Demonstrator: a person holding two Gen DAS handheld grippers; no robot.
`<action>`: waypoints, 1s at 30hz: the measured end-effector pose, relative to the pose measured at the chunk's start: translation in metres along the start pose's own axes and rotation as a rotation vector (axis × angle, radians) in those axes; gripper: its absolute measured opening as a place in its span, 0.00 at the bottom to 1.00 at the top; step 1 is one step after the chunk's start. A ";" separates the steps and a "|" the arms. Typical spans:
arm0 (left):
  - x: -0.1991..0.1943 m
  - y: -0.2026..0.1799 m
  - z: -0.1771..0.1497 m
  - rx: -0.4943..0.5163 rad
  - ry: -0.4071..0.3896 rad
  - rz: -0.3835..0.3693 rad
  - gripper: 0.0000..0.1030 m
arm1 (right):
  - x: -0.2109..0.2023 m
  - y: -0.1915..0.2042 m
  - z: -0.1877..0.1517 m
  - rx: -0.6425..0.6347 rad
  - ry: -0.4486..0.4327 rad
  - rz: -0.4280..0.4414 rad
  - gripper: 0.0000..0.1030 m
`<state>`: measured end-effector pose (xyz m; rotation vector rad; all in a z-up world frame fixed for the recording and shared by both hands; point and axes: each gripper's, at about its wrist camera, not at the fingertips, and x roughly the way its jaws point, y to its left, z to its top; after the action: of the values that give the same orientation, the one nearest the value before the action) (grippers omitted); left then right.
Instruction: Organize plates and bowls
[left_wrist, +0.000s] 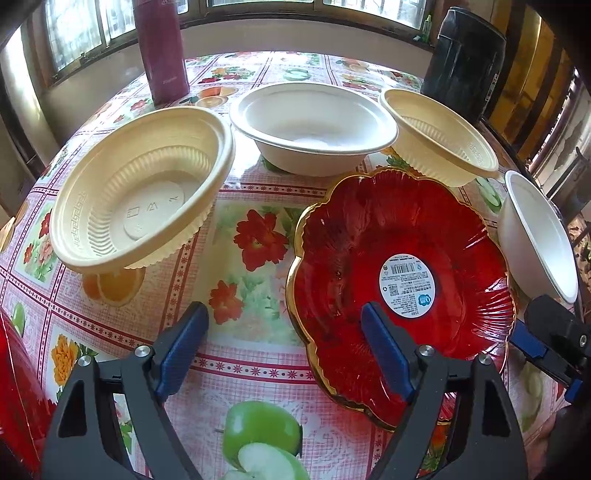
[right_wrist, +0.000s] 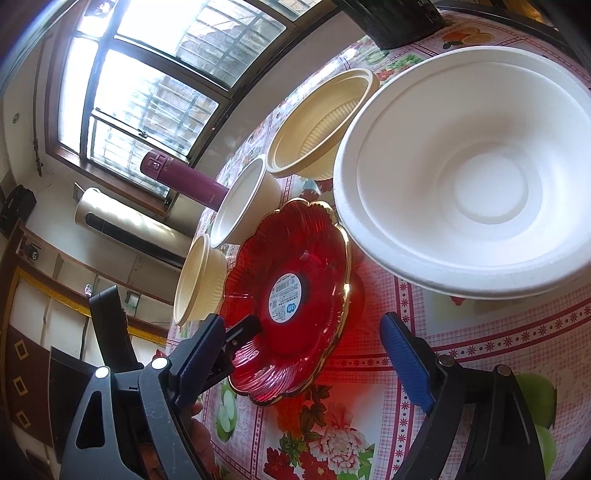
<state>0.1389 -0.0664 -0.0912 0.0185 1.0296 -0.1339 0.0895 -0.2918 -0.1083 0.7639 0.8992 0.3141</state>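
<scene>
Covering the whole surface, a fruit-and-flower tablecloth (left_wrist: 255, 192) carries all the dishes. Largest dish is the red glass plate (left_wrist: 399, 266), scalloped w/ gold rim and a white round sticker (left_wrist: 407, 283) at centre; in left wrist view it sits at approx 3 o'clock from frame centre. Next, the ribbed cream bowl (left_wrist: 142, 192) at 10 o'clock, well apart from the red plate. A white bowl (left_wrist: 314, 125) at 12 o'clock, between the two cream ones. A second cream bowl (left_wrist: 439, 136) at 1 o'clock, just beside the red plate's far rim. Another white bowl (left_wrist: 535, 236) at 3 o'clock at the pic edge; in right wrist view it fills the 2 o'clock area. A maroon flask (left_wrist: 162, 48) stands upright at 11 o'clock, a dark container (left_wrist: 465, 62) at 1 o'clock.

Left gripper (left_wrist: 284, 321) is released, jaws wide: one finger above bare cloth, the other over the red plate's near side, nothing clamped. Right gripper (right_wrist: 303, 332) also released, jaws wide w/ the plate's near edge between them; pads not pressing on it.
</scene>
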 end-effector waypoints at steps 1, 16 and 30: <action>0.000 0.000 0.000 0.000 -0.001 0.000 0.83 | 0.000 -0.001 0.000 0.002 -0.002 -0.002 0.81; 0.000 0.000 -0.001 0.008 -0.018 -0.004 0.83 | 0.007 -0.016 -0.002 0.054 0.012 -0.048 0.13; 0.001 -0.002 -0.001 0.033 -0.045 -0.021 0.83 | 0.009 -0.009 -0.004 0.021 0.000 -0.065 0.11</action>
<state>0.1385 -0.0685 -0.0924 0.0346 0.9828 -0.1700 0.0910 -0.2910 -0.1219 0.7522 0.9267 0.2473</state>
